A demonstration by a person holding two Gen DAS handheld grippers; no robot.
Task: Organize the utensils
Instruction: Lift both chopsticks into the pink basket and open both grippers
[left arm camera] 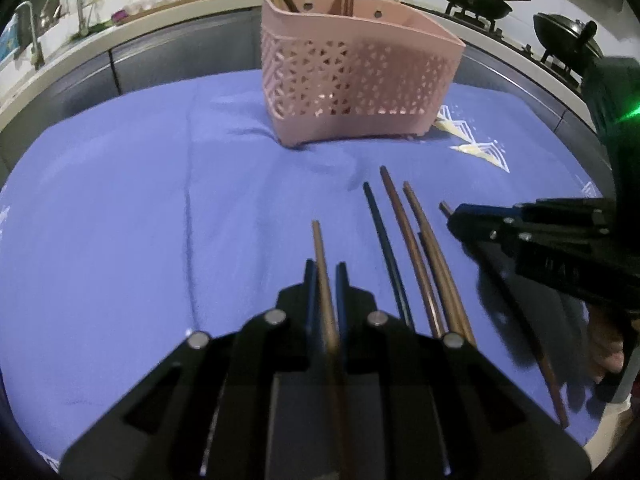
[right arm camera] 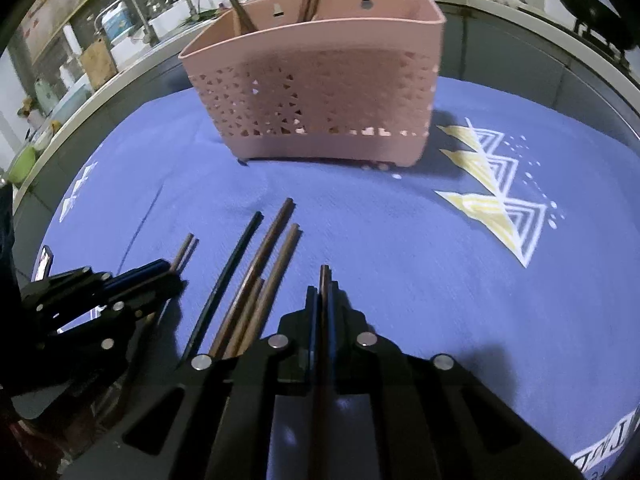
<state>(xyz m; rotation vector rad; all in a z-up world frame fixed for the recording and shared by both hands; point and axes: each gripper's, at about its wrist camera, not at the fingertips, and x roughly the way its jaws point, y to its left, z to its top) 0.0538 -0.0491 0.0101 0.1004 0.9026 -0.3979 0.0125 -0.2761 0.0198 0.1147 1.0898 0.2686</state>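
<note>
The back end of the brown chopstick (left arm camera: 325, 304) is hidden under the left gripper (left arm camera: 325, 276). The lower parts of the chopsticks in the pink basket (right arm camera: 320, 92) are hidden by its wall. The pan (right arm camera: 592, 4) is cut off by the edge. Things by the sink (left arm camera: 60, 20) are too blurry to tell.

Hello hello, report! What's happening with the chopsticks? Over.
Left hand-held gripper and right hand-held gripper each shut on a chopstick. Others lie loose. Basket ahead, path clear.

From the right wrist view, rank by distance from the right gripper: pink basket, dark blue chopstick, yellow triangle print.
From the right gripper:
1. Dark blue chopstick, on the cloth just left.
2. Yellow triangle print, farther right.
3. Pink basket, straight ahead at the back.
</note>
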